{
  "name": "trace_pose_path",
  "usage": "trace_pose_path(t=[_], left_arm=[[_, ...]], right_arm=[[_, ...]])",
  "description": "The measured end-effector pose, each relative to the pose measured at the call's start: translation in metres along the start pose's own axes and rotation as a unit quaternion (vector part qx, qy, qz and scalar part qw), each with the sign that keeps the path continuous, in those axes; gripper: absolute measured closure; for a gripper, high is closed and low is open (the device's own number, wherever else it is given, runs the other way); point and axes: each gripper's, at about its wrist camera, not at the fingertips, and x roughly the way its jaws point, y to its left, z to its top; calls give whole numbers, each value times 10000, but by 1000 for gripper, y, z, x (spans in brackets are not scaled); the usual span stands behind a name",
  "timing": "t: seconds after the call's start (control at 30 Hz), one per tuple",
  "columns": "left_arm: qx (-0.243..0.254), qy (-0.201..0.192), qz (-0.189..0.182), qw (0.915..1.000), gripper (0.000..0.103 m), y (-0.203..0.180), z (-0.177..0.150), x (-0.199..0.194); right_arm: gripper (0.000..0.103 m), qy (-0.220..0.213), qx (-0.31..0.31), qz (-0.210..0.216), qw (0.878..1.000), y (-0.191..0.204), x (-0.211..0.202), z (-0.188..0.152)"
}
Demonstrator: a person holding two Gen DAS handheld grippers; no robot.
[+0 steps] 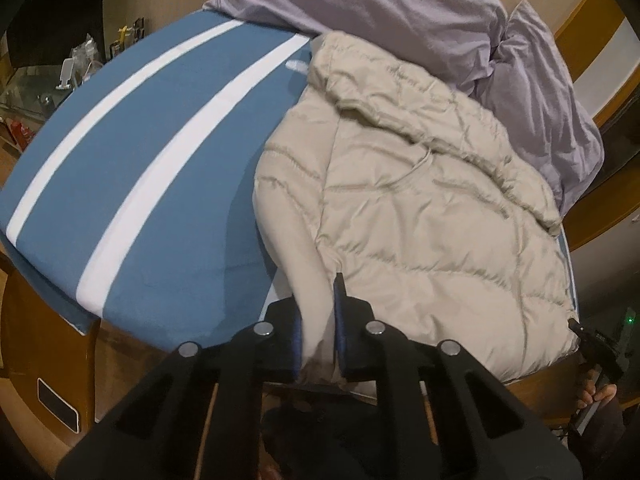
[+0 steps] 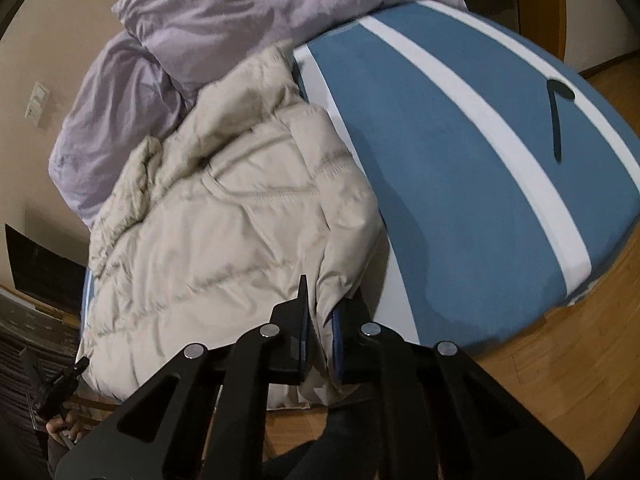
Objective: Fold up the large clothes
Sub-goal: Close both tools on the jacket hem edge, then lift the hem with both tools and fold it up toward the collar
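A beige quilted puffer jacket (image 1: 420, 208) lies on a blue bed with white stripes (image 1: 160, 160). In the left wrist view my left gripper (image 1: 318, 320) is shut on a smooth beige flap of the jacket at its near left corner, by the bed's front edge. In the right wrist view the jacket (image 2: 224, 220) fills the left half. My right gripper (image 2: 320, 320) is shut on the jacket's near right corner at the bed's (image 2: 460, 184) front edge. The other gripper shows at the frame edge in each view (image 1: 592, 344) (image 2: 60, 384).
A crumpled lilac duvet (image 1: 400, 12) is piled behind the jacket against the wall, also in the right wrist view (image 2: 208, 20). A dark strap-like object (image 2: 558, 120) lies on the bed. A cluttered shelf (image 1: 72, 72) stands far left. Wooden floor (image 2: 560, 340) surrounds the bed.
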Motion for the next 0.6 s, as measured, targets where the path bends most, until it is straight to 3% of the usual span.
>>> trace_pose_path(t=[0.33,0.6], left_arm=[[159,-633,-278,9975,93,-31,59,-32],[273,-958,-244,9947,93,-56,124,-26]], right_arm=[[95,-557,-376,211,9975,45,-12,56],[95,-873,-563,298,9941,77,-4,114]])
